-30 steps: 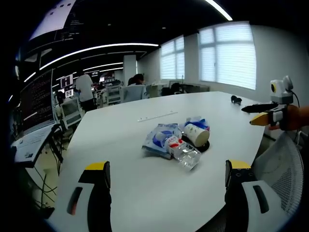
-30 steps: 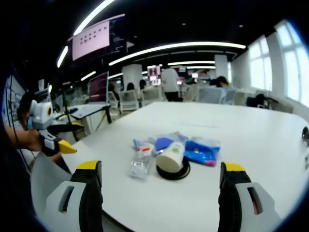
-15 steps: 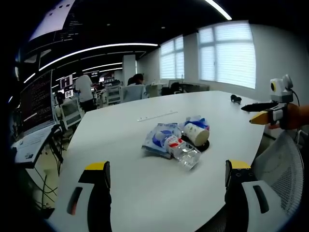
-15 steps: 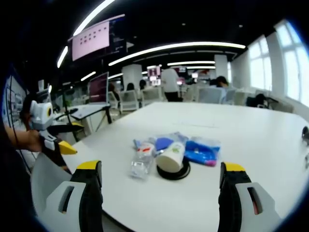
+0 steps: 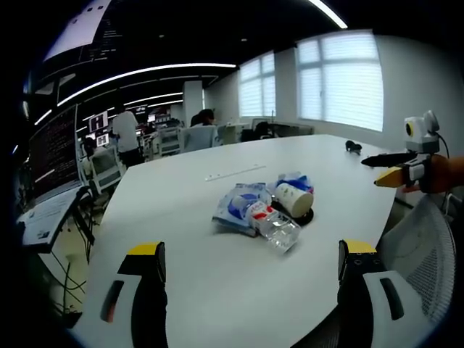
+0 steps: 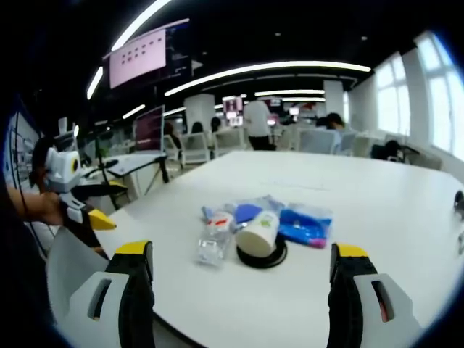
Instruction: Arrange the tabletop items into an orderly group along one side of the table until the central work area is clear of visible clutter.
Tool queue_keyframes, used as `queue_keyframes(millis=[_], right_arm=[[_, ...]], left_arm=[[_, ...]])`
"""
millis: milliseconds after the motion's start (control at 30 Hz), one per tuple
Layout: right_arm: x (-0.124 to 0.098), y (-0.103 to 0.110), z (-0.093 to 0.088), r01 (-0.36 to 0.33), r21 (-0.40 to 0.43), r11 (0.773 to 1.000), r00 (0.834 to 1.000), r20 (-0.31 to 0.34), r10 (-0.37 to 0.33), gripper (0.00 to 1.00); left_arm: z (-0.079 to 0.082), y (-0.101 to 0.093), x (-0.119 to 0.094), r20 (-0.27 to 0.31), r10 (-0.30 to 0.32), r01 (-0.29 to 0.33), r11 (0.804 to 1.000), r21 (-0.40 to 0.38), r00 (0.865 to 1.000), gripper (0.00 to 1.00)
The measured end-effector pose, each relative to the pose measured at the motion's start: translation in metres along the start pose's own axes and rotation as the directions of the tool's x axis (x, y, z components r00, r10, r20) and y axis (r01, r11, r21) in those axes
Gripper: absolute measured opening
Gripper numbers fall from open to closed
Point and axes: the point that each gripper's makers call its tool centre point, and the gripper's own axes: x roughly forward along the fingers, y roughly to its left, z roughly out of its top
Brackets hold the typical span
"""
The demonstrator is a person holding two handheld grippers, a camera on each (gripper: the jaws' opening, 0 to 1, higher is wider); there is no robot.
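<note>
clutter sits mid-bench [image 5: 181,217]: paper cup [image 5: 293,200] on black disc [image 6: 261,256], plastic bottle [image 5: 274,226] and blue packet [image 6: 304,225] beside it. left claw [image 5: 250,279] and right claw [image 6: 239,279] gape wide, empty.

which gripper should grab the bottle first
Left, probably. In the left gripper view the bottle lies nearest, at the front of the pile; in the right gripper view it sits off to the left beside the cup. Both grippers are open.
</note>
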Motion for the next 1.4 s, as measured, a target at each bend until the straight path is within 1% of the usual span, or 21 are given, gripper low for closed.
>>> queue_keyframes(millis=[500, 833, 1033, 1300, 1400], right_arm=[[-0.0015, -0.0022, -0.003, 0.005, 0.003, 1.0, 1.0, -0.013, -0.005, 1.0], [-0.0025, -0.0023, -0.0023, 0.007, 0.006, 1.0, 1.0, -0.006, -0.007, 1.0], [-0.0016, -0.0009, -0.0057, 0.002, 0.007, 1.0, 1.0, -0.019, -0.002, 1.0], [0.0011, 0.0017, -0.0039, -0.006, 0.004, 1.0, 1.0, -0.018, 0.006, 1.0], [0.0018, 0.0033, -0.0027, -0.015, 0.008, 1.0, 1.0, -0.011, 0.015, 1.0]], left_arm=[[-0.0006, -0.0024, 0.0011, -0.001, -0.006, 0.006, 1.0, 0.006, 1.0, 1.0], [-0.0017, -0.004, 0.0014, -0.004, -0.01, 0.01, 1.0, 0.008, 1.0, 1.0], [-0.0023, -0.0029, -0.0002, -0.005, -0.007, 0.007, 1.0, 0.005, 1.0, 1.0], [-0.0012, -0.0004, -0.0013, 0.003, -0.001, 0.001, 1.0, -0.007, 1.0, 1.0], [-0.0026, -0.0003, -0.0007, -0.003, -0.001, 0.001, 1.0, -0.003, 1.0, 1.0]])
